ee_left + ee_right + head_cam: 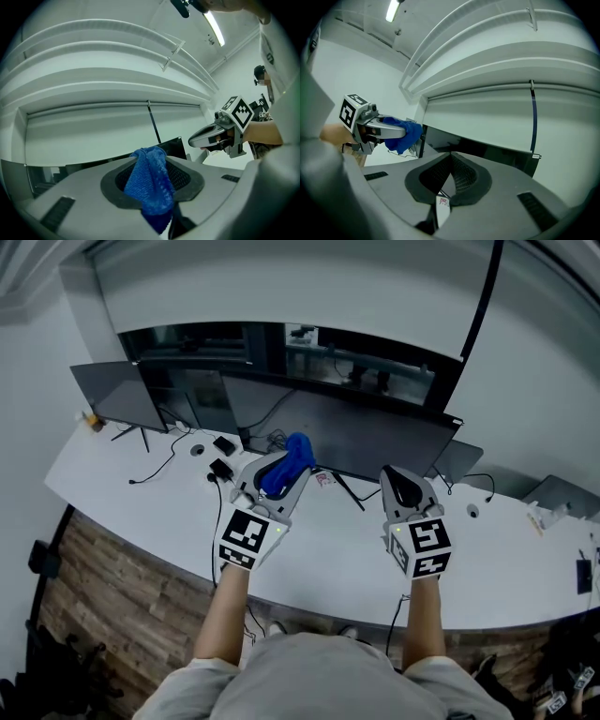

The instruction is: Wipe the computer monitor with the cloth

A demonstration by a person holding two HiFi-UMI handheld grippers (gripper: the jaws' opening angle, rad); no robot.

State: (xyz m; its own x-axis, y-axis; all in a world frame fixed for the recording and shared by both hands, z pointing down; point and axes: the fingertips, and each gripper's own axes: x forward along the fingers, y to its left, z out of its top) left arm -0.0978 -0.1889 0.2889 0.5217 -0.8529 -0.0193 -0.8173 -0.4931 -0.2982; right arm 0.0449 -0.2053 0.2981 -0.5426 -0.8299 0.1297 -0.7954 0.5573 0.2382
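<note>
In the head view a wide dark monitor stands on the white desk straight ahead. My left gripper is shut on a blue cloth, held just in front of the monitor's lower left part. In the left gripper view the blue cloth bunches between the pads and hangs below them. My right gripper hovers near the screen's lower right, its jaws shut with nothing between them. In the right gripper view the left gripper, the cloth and the monitor show beyond the right gripper.
A second dark monitor stands at the far left of the desk. Cables, a black adapter and a small printed card lie near the monitor stand. Wood-look floor shows below the desk's curved front edge.
</note>
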